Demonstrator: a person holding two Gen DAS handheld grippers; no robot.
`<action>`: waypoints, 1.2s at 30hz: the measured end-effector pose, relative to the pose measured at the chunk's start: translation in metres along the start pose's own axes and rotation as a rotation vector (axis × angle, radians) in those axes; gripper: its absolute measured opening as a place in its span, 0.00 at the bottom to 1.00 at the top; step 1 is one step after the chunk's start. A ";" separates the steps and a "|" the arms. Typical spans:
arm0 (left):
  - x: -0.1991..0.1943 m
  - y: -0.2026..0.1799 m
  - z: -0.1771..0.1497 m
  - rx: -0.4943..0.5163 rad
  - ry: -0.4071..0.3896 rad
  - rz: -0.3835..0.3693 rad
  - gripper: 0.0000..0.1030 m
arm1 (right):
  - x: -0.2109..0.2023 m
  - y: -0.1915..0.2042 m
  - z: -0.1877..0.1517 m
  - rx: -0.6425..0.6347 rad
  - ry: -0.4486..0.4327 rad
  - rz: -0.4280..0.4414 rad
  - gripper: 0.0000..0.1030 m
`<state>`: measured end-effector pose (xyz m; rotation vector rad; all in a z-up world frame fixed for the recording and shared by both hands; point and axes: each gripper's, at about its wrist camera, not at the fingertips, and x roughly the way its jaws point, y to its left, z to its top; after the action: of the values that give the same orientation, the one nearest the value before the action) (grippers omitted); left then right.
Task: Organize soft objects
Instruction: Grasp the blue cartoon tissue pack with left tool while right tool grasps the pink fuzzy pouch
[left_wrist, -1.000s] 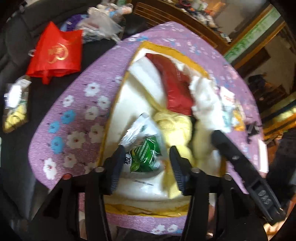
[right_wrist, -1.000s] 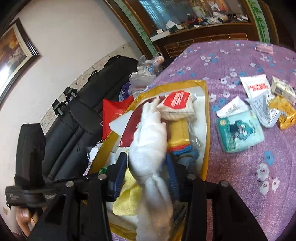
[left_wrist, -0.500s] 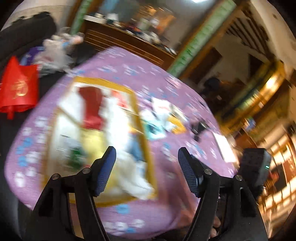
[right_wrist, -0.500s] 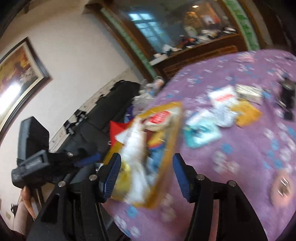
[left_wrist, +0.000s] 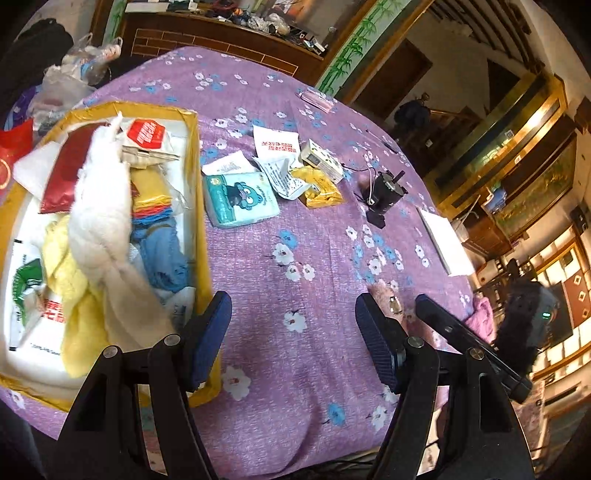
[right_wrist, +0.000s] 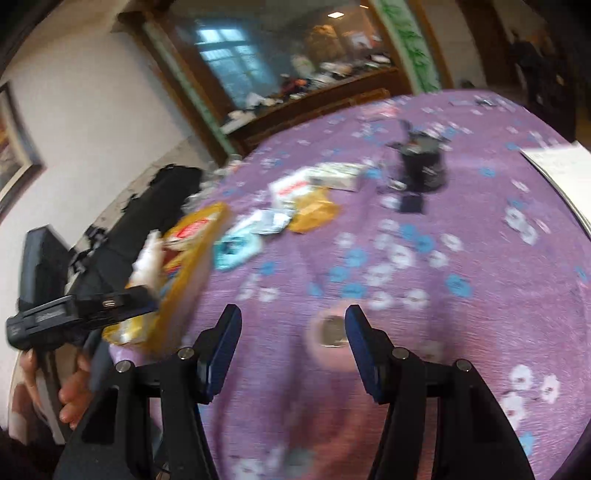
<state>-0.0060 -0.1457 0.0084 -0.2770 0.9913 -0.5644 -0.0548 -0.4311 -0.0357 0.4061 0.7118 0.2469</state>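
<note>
- You've got two grippers – the left gripper (left_wrist: 291, 339) and the right gripper (right_wrist: 291, 345), each with its jaws spread wide and nothing between them.
- One yellow-edged box (left_wrist: 197, 206) to the left of your left gripper.
- In it: one white fluffy cloth (left_wrist: 101, 206), one yellow towel (left_wrist: 70, 284), one blue cloth (left_wrist: 162, 251), one dark red packet (left_wrist: 66, 166).
- Ahead of the left gripper, on the cloth-covered table: one teal tissue pack (left_wrist: 240, 197), one yellow packet (left_wrist: 319, 186), one small white box (left_wrist: 321, 160).
- One black device (left_wrist: 384, 194) ahead and to the right.
</note>
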 end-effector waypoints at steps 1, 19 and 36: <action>0.001 0.000 0.001 -0.001 0.006 -0.006 0.68 | 0.004 -0.008 0.000 0.027 0.017 -0.007 0.57; 0.082 -0.011 0.104 0.286 0.120 0.195 0.68 | 0.033 -0.012 -0.004 0.035 0.072 -0.107 0.47; 0.118 -0.031 0.096 0.389 0.331 0.160 0.68 | 0.033 -0.008 -0.006 0.028 0.083 -0.073 0.46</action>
<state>0.1152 -0.2407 -0.0096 0.2480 1.1844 -0.6546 -0.0335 -0.4254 -0.0625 0.3976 0.8104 0.1859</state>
